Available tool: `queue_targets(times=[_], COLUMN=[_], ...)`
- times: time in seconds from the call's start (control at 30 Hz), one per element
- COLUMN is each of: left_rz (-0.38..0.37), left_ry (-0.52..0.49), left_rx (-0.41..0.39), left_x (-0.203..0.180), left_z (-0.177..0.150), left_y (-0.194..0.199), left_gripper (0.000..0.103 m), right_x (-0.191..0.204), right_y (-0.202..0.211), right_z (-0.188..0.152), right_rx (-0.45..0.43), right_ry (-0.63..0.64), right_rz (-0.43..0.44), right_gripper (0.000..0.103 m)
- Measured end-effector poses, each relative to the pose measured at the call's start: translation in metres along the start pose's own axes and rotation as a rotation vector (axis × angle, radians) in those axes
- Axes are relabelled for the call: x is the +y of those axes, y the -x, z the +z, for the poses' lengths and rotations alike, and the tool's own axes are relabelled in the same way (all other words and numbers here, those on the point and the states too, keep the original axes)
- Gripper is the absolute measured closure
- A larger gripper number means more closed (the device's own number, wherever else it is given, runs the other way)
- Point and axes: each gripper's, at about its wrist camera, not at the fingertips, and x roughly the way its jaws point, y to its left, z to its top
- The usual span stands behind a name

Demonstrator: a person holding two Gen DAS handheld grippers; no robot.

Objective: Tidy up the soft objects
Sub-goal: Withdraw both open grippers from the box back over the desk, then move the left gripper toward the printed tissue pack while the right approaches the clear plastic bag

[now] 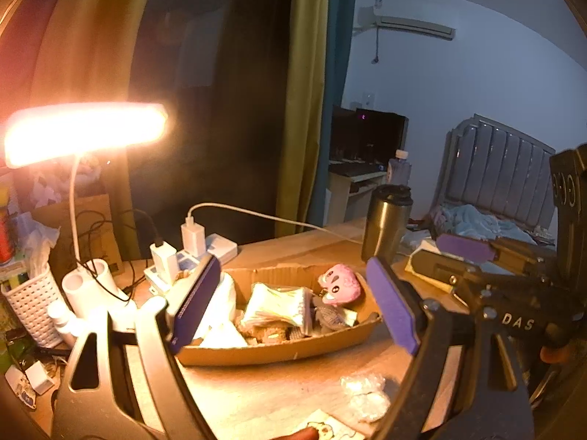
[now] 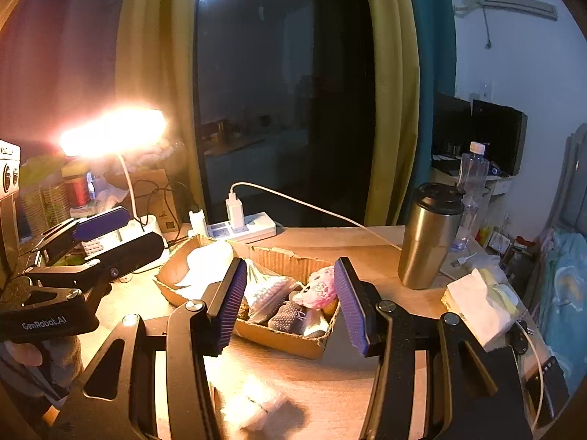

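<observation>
The left claw [image 1: 293,300] has its two purple-padded fingers [image 1: 196,302] spread wide apart, with nothing between them. The right claw [image 2: 290,304] is likewise parted, its ribbed purple pads [image 2: 348,304] facing each other across a gap and gripping nothing. Each claw shows at the edge of the other's view: the right one at the far right of the left wrist view, the left one at the far left of the right wrist view, where part of a hand [image 2: 22,354] grips its black handle.

**Soft items, shallow tray**

Shallow brown cardboard tray [image 2: 290,341] on tabletop, holding: pink plush toy [image 2: 321,288], face up, right end; grey knitted piece [image 2: 286,317] beside it; clear bag of white knitwear [image 2: 268,291], centre; white soft cloth [image 2: 205,267], left end.
</observation>
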Motion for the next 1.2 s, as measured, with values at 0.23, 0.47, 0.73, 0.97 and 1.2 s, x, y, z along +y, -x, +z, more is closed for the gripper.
queue_targets(times=[0.23, 0.47, 0.73, 0.97, 1.2], left_rz=[-0.002, -0.001, 0.009, 0.021, 0.026], left_ry=[0.003, 0.002, 0.02, 0.037, 0.075], left_rx=[-0.013, -0.016, -0.011, 0.016, 0.037], left_x=[-0.001, -0.001, 0.004, 0.008, 0.017], left_z=[-0.003, -0.008, -0.023, -0.044, -0.063], left_y=[0.017, 0.032, 0.047, 0.054, 0.056], left_gripper=[0.02, 0.02, 0.02, 0.02, 0.014], right_x=[0.007, 0.011, 0.017, 0.027, 0.035], right_y=[0.016, 0.029, 0.037, 0.036, 0.025], right_z=[-0.003, -0.01, -0.022, -0.037, -0.056], right_rx=[-0.012, -0.016, -0.005, 0.024, 0.067], right_ry=[0.011, 0.005, 0.016, 0.017, 0.014], right_rz=[-0.01, -0.023, -0.026, -0.014, 0.002], right_gripper=[0.05, 0.05, 0.044, 0.041, 0.041])
